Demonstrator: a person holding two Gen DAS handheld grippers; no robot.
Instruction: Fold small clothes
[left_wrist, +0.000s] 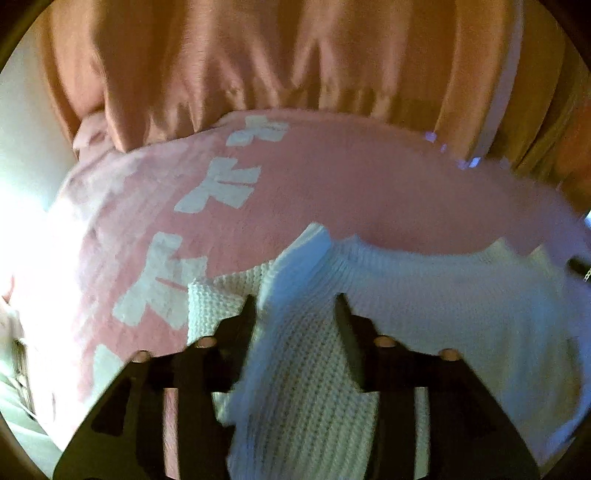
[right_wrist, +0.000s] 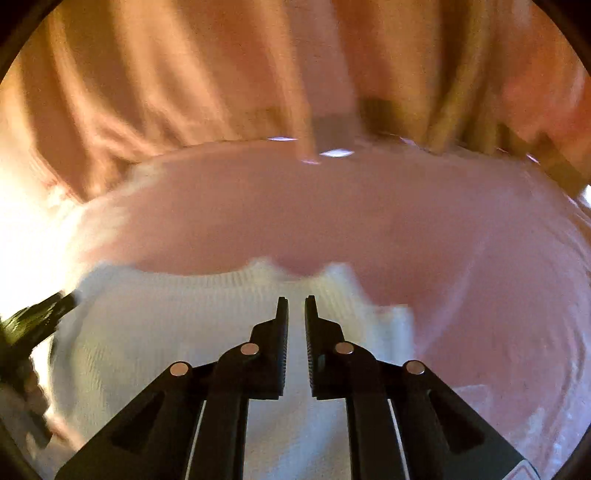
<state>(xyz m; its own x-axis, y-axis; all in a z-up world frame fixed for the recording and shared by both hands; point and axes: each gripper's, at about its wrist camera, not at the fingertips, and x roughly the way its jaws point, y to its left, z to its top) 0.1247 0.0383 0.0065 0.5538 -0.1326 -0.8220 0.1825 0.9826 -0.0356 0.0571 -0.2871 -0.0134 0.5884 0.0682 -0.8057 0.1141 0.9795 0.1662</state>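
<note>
A white waffle-knit garment lies on a pink blanket. My left gripper stands half open over the garment's left part. A raised fold of the knit sits loosely between its fingers, and the pads do not press on it. In the right wrist view the same white garment spreads under my right gripper. Its jaws stand almost together with only a thin slit between them, and nothing is in it. A dark part at the left edge looks like the other gripper.
The pink blanket carries white printed shapes on its left side. An orange curtain hangs behind the far edge of the blanket. Bright light washes out the left of both views.
</note>
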